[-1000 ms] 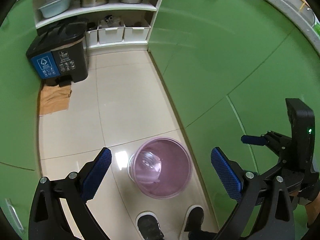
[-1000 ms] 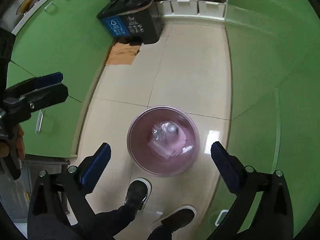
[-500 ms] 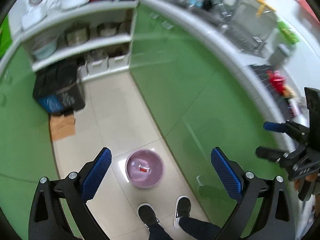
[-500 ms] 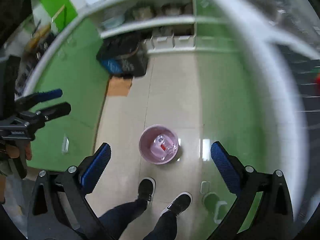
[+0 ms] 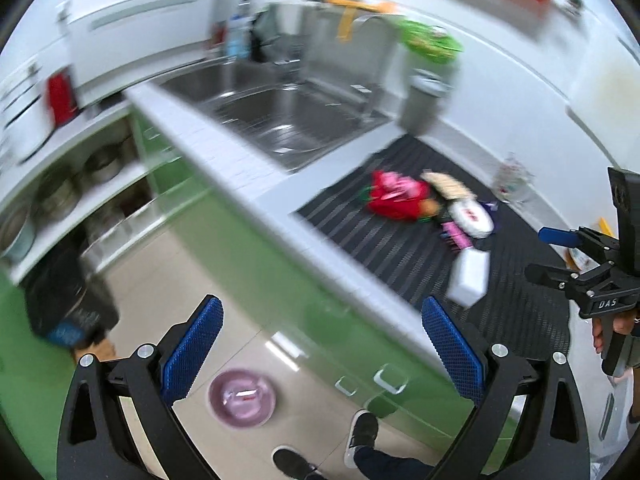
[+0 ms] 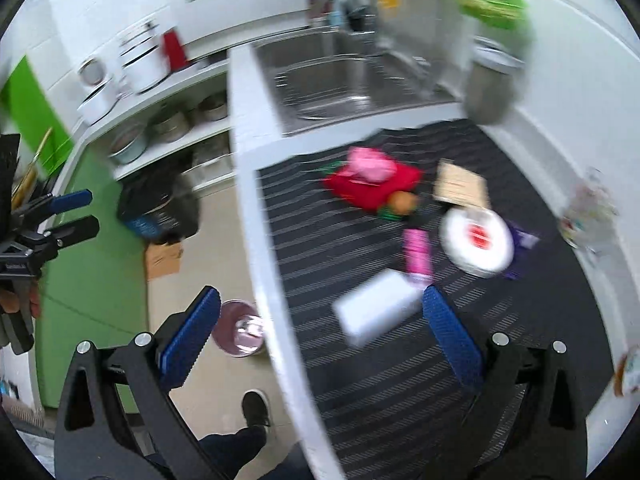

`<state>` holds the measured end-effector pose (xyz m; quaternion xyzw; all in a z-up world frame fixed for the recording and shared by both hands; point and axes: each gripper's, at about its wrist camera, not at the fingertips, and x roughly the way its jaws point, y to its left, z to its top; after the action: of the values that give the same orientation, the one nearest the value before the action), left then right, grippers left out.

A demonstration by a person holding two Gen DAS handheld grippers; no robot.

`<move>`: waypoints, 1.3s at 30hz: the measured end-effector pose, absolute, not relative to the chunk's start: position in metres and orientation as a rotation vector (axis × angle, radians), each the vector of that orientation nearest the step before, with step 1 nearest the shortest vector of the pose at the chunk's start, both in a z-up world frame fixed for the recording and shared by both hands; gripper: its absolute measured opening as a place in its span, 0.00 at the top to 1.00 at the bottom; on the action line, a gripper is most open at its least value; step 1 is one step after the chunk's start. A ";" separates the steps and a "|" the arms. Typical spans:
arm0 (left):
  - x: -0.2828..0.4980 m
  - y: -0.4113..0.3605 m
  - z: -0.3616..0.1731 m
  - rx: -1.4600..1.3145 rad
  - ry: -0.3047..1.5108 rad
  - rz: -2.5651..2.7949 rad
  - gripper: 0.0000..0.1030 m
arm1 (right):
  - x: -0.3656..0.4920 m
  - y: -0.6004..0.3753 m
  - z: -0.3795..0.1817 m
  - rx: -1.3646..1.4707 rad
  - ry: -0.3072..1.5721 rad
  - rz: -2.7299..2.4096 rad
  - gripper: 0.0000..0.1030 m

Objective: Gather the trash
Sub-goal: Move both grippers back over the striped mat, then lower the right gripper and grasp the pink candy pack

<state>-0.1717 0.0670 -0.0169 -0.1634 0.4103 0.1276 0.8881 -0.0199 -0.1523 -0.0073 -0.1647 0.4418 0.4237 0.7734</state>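
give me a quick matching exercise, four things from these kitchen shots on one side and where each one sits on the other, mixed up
Things:
1. pink bin
2. white box
3. black trash can
4. grey canister

Places:
A. on the striped mat, nearest the counter's front edge
B. on the floor, in front of the green cabinets
C. on the counter, just right of the sink
D. on the floor, by the open shelves

Pairs: 1-B, 2-A, 3-D, 4-C

Both wrist views look steeply down from well above the table. Left view sits over the floor edge, right view over the striped mat. Shared: sink, mat, pink bin
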 end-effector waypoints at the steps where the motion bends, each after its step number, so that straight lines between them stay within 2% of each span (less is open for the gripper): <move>1: -0.158 0.057 -0.016 -0.329 0.852 0.242 0.07 | -0.013 -0.163 -0.007 -0.351 0.958 0.905 0.04; 9: -0.085 -0.003 -0.021 -0.292 0.899 0.137 0.07 | 0.034 -0.230 -0.020 -0.322 0.982 0.835 0.04; 18: -0.023 -0.051 -0.062 -0.252 1.017 0.026 0.07 | 0.063 -0.259 -0.038 -0.277 1.024 0.804 0.04; 31: 0.013 -0.076 -0.123 -0.242 1.144 -0.061 0.08 | 0.086 -0.267 -0.063 -0.255 1.083 0.776 0.04; 33: 0.014 -0.077 -0.127 -0.253 1.153 -0.073 0.19 | 0.087 -0.265 -0.066 -0.252 1.089 0.779 0.04; 34: 0.015 -0.078 -0.129 -0.252 1.163 -0.078 0.32 | 0.087 -0.264 -0.066 -0.252 1.090 0.780 0.04; 36: 0.017 -0.079 -0.131 -0.257 1.175 -0.086 0.49 | 0.088 -0.262 -0.066 -0.251 1.090 0.786 0.04; 37: 0.017 -0.079 -0.130 -0.256 1.177 -0.086 0.64 | 0.088 -0.261 -0.066 -0.251 1.090 0.787 0.04; 39: 0.017 -0.078 -0.127 -0.257 1.172 -0.088 0.66 | 0.089 -0.258 -0.066 -0.251 1.089 0.791 0.04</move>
<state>0.0165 -0.0779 -0.1273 -0.1211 0.5514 -0.0414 0.8244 0.0887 -0.2578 -0.0655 -0.1157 0.5031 0.3651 0.7747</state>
